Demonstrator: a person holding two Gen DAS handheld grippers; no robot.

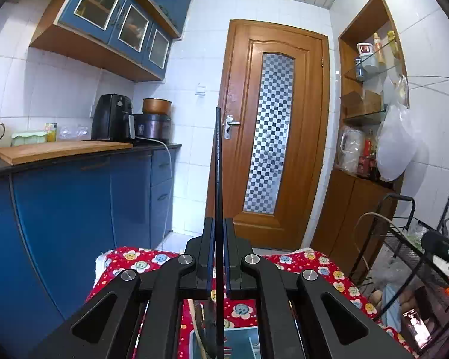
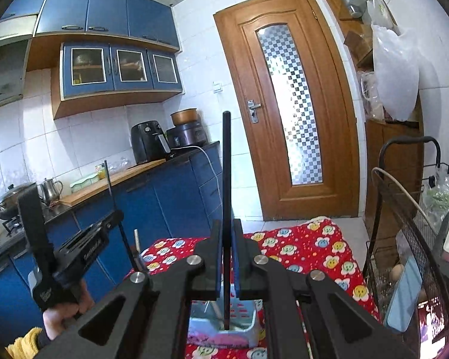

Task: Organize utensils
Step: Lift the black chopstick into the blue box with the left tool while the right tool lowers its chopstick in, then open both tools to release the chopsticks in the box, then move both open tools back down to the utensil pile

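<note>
While both grippers pinch black chopsticks upright, I hold the left gripper on one stick and the right gripper on another, tip low-centre over what looks like a tray, probably ready for dropping in.

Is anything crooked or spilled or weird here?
Nothing spilled or broken. Each gripper, left and right, pinches a thin black stick upright: left stick, right stick. The flowery red cloth looks rumpled at its far edge.
</note>
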